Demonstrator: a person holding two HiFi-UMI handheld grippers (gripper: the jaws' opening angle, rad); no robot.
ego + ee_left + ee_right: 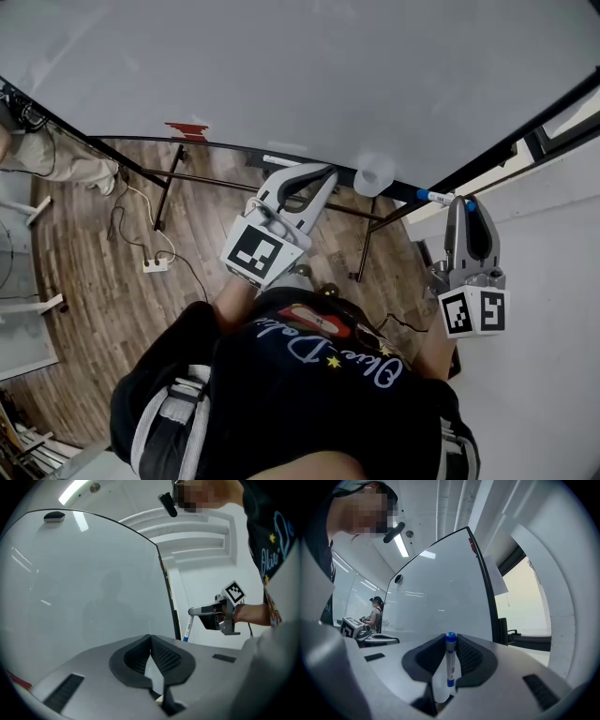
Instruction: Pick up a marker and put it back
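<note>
Right gripper (458, 204) clamping blue-capped marker (450, 665) near cap end, just off whiteboard (281, 75) right edge. Left gripper (150, 638) closed, empty, facing whiteboard. I'm judging marker light, stiff, slick-barrelled. End grip risking pivot; I'm favouring mid-barrel hold.

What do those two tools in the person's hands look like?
The left gripper and right gripper match: grey bodies, two long curved jaws lined with black ribbed pads, and a white cube printed with black square markers on each. No cables show on them. The person wears a black top with pale blue lettering.
</note>
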